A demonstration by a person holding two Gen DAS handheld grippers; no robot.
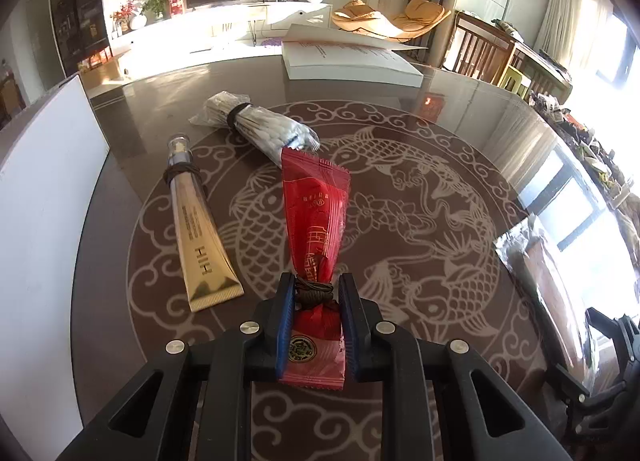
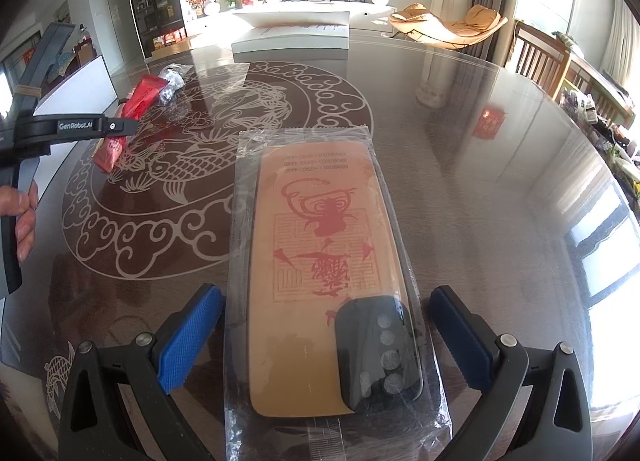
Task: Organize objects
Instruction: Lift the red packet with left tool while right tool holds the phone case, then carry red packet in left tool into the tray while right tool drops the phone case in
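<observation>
Here, a glossy fish-patterned table (image 1: 460,109) fronts a sunlit lounge.

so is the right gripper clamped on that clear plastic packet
No, the right gripper stands wide open, its blue pads clear of both sides of the clear plastic packet lying flat on the table.

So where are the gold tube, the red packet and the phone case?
gold tube (image 1: 199,237): left wrist view, middle of its body.
red packet (image 1: 316,217): left wrist view, printed middle.
phone case (image 2: 320,261): right wrist view, tan back.
</observation>
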